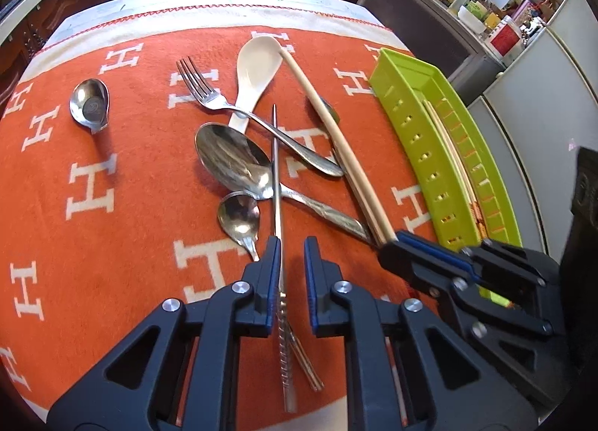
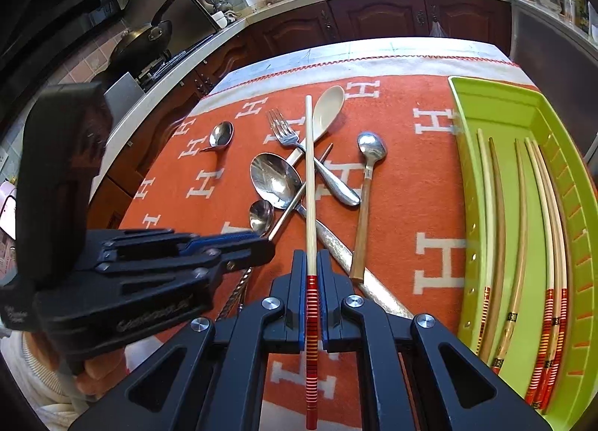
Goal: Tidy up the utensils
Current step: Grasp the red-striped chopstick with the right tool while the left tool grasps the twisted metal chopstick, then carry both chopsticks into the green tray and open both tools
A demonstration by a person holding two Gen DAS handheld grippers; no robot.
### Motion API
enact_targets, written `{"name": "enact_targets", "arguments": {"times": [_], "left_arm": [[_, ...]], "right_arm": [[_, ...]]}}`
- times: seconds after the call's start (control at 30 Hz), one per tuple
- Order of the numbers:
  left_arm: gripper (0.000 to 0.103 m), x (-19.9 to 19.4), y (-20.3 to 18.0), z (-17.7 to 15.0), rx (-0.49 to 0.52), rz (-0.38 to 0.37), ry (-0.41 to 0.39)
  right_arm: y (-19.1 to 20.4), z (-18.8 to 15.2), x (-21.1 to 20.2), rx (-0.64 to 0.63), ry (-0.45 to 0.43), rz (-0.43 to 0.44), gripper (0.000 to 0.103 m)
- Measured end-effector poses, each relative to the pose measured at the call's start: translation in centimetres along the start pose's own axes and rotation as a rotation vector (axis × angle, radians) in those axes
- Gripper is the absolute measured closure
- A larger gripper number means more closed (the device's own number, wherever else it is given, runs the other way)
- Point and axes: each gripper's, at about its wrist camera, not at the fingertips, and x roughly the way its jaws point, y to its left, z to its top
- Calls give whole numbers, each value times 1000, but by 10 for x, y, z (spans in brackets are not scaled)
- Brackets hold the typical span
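Pale chopstick (image 2: 309, 176), red-striped handle end, clamped in right gripper (image 2: 309, 281), pointing away over the pile. Metal chopstick (image 1: 276, 173) lies between the left gripper (image 1: 292, 255) fingers, jaws apart. Fork (image 1: 239, 113) crosses white ceramic spoon (image 1: 258, 68); large steel spoon (image 1: 233, 162) and small one (image 1: 239, 216) beside them. Green tray (image 2: 467, 154) at right holds roughly five chopsticks, overlapping.

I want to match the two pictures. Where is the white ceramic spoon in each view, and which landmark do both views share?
Left wrist view: the white ceramic spoon lies at top centre, bowl away from the camera, its handle under the fork.
Right wrist view: the white ceramic spoon is above centre, just right of the chopstick held in the right gripper.
Shared landmark: the green tray, at the right in both.
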Motion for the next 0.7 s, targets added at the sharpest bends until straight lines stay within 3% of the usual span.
{"name": "enact_targets", "arguments": {"times": [0.3,0.43,0.7], "left_arm": [[93,18,-5,5,27,52,10],[100,21,-8,7,25,76,9],[100,4,-14,-2,-2,40,28]], "right_arm": [[-8,-6,-3,22,-6,1,98],[-10,-6,-2,33,-3,7,98],[-14,-4,-10,57,-14,25,98]]}}
